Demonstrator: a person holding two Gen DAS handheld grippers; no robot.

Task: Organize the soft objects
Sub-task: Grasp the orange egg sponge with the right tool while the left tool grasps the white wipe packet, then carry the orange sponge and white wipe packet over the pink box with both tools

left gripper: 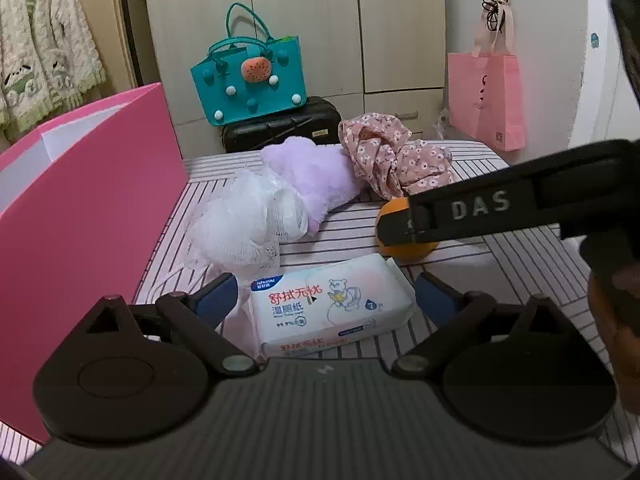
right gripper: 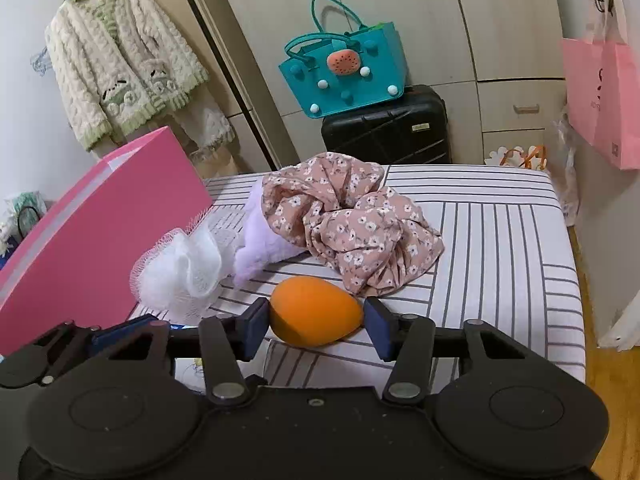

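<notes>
Over the striped bed, both my tongs are down among the soft things.

My left tongs (left gripper: 325, 294) stand wide apart, straddling the pack of wet wipes (left gripper: 330, 304) that lies flat on the striped bed (right gripper: 500, 240); the blue pads sit clear of it on both sides. My right tongs (right gripper: 316, 322) bracket the orange sponge egg (right gripper: 316, 311): the left pad touches it, the right one sits at its tip, and I cannot tell if they press. Beyond the egg lies the crumpled floral cloth (right gripper: 352, 224), partly draped over the lilac plush (left gripper: 316, 176), with the white mesh puff (left gripper: 240, 224) just beside that. At the bed's left edge stands the pink box (left gripper: 100, 208), open at the top.
</notes>
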